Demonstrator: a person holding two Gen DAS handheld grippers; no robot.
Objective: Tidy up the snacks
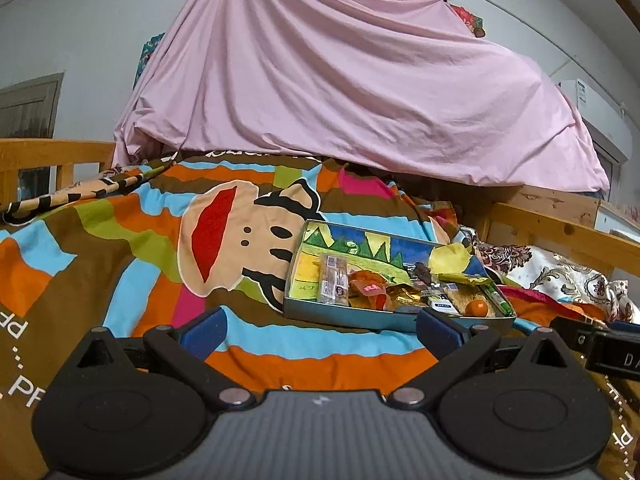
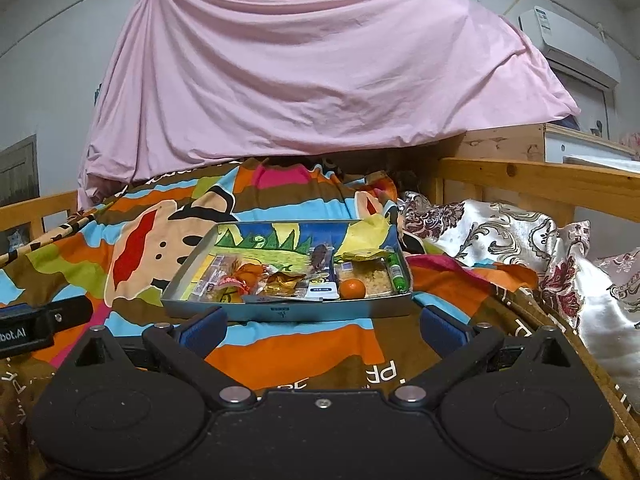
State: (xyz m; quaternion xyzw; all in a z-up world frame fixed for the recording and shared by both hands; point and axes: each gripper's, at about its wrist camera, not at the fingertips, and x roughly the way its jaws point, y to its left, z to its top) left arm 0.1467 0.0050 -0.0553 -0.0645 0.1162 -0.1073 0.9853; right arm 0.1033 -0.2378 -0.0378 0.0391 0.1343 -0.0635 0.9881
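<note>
Right wrist: tray (image 2: 280,312) (snacks (image 2: 280,278) inside) on blanket (image 2: 304,352).

Right gripper (image 2: 322,330) jaws spread wide, empty, bottom centre of frame. Metal tray (image 2: 288,312) just above it on the cartoon blanket (image 2: 160,240), holding wrapped snacks and a small orange (image 2: 352,289). Pink sheet (image 2: 304,80) fills the top.

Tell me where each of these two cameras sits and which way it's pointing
Left wrist: on the left gripper, facing the tray ahead and to its right; own open fingers show.
Right wrist: on the right gripper, facing the tray head-on; own open fingers show.
Shared: tray, orange, pink sheet.
</note>
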